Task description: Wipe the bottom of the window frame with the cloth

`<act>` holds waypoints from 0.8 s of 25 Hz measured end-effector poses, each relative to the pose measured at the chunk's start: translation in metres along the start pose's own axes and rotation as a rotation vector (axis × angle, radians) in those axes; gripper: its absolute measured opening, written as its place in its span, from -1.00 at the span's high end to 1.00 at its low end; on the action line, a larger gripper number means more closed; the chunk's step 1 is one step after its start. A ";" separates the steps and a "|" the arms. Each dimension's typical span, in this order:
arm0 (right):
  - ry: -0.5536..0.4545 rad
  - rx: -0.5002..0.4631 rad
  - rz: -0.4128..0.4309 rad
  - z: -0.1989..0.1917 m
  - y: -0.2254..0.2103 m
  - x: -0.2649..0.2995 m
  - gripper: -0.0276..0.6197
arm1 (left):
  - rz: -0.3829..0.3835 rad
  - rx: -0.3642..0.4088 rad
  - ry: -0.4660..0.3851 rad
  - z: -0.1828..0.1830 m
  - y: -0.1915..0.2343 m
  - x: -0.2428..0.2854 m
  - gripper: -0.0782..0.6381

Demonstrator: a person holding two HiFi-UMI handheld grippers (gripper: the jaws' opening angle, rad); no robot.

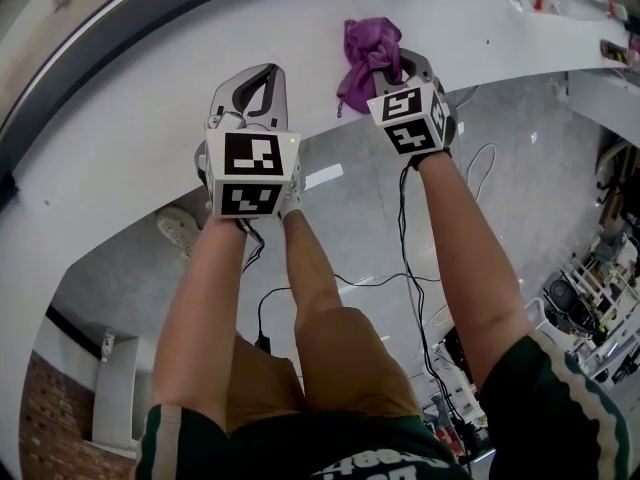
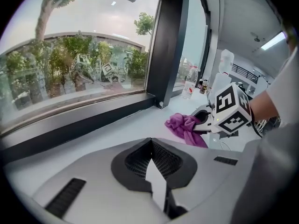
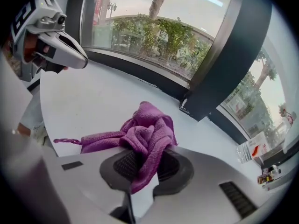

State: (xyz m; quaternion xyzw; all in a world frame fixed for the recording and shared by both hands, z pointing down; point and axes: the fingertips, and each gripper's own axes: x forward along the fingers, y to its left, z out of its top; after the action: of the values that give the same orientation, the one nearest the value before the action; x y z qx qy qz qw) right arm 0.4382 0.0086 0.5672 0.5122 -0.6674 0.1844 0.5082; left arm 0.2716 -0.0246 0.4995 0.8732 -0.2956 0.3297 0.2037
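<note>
the right claw (image 3: 147, 157) is clamped on a crumpled purple microfibre cloth (image 3: 142, 133). the cloth bunches at the claw's 12 o'clock, and its loose tail lies on the broad white window sill (image 3: 96, 99). the dark bottom rail of the window frame (image 3: 135, 68) runs beyond the cloth, apart from it. the left claw (image 2: 150, 143) is closed on nothing at the right claw's 9 o'clock in the head view, seemingly just above the sill.

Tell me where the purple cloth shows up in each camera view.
Head view: crumpled purple cloth, top centre.
Left gripper view: cloth, right of centre.
Right gripper view: cloth, centre, pinched in the right claw.
Shared landmark: the white window sill beneath it.
</note>
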 end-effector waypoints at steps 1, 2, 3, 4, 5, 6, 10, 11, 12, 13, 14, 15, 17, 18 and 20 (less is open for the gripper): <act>0.007 0.001 -0.013 0.001 0.000 -0.001 0.71 | -0.004 -0.004 0.001 -0.001 0.004 -0.002 0.76; 0.011 0.003 -0.024 0.002 0.000 -0.001 0.71 | -0.009 -0.014 0.005 -0.003 0.008 -0.003 0.76; 0.015 0.005 -0.033 0.002 0.000 -0.001 0.71 | -0.012 -0.023 0.008 -0.006 0.012 -0.005 0.76; 0.019 0.008 -0.038 0.002 0.000 -0.001 0.71 | -0.014 -0.028 0.009 -0.007 0.014 -0.006 0.76; 0.022 0.010 -0.044 0.002 0.000 -0.001 0.71 | -0.015 -0.028 0.008 -0.009 0.016 -0.008 0.76; 0.027 0.010 -0.052 0.002 0.000 -0.002 0.71 | -0.017 -0.026 0.008 -0.011 0.017 -0.010 0.76; 0.040 0.008 -0.086 0.002 0.001 -0.001 0.71 | -0.025 -0.016 0.018 -0.017 0.022 -0.013 0.76; 0.043 0.014 -0.085 0.001 0.001 -0.001 0.71 | -0.029 -0.016 0.022 -0.017 0.022 -0.013 0.76; 0.046 0.017 -0.083 0.000 0.002 -0.002 0.71 | -0.033 -0.016 0.024 -0.017 0.021 -0.013 0.76; 0.049 0.016 -0.081 0.000 0.002 -0.002 0.71 | -0.036 -0.015 0.024 -0.017 0.020 -0.013 0.76; 0.051 0.012 -0.079 0.002 0.004 -0.002 0.71 | -0.037 -0.012 0.023 -0.016 0.021 -0.014 0.76; 0.052 0.009 -0.078 0.005 0.009 -0.003 0.71 | -0.036 -0.006 0.021 -0.017 0.024 -0.017 0.76; 0.052 0.006 -0.082 0.012 0.020 -0.005 0.71 | -0.035 0.000 0.015 -0.020 0.031 -0.026 0.76; 0.054 0.006 -0.085 0.014 0.024 -0.005 0.71 | -0.035 -0.003 0.012 -0.022 0.034 -0.029 0.76; 0.056 0.006 -0.087 0.016 0.029 -0.005 0.71 | -0.033 -0.010 0.009 -0.025 0.039 -0.034 0.76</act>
State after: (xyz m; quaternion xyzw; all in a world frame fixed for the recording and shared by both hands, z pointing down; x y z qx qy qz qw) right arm 0.4047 0.0106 0.5638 0.5370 -0.6293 0.1786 0.5327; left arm 0.2145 -0.0267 0.4996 0.8754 -0.2819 0.3286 0.2150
